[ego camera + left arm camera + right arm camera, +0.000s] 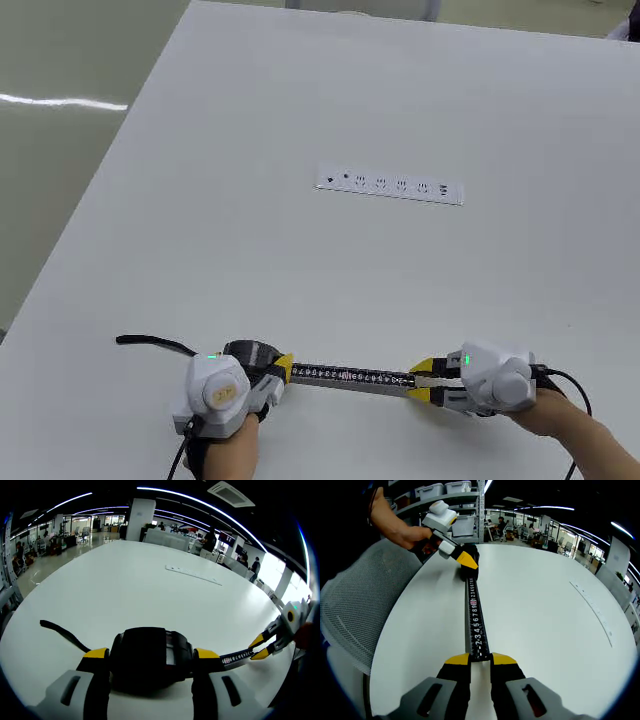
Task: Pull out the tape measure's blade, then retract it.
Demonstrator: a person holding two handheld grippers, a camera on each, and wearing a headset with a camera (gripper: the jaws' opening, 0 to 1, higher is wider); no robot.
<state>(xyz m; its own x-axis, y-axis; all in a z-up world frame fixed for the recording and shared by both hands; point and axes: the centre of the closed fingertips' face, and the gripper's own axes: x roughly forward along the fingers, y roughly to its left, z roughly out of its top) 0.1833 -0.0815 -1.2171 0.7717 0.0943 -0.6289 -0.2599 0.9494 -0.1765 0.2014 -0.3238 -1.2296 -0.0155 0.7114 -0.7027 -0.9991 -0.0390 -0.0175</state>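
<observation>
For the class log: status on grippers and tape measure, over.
Left gripper shut on tape measure case. Right gripper shut on blade tip, blade partly out. Power strip well clear.

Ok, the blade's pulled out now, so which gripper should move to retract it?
Right. The right gripper pinches the free end of the blade, so it can probably guide it back toward the case, which the left gripper clamps.

Your black tape measure (252, 356) sits near the table's (300, 260) front edge, its dark, white-numbered blade (350, 377) drawn out straight to your right, its strap (150, 342) trailing left.
</observation>
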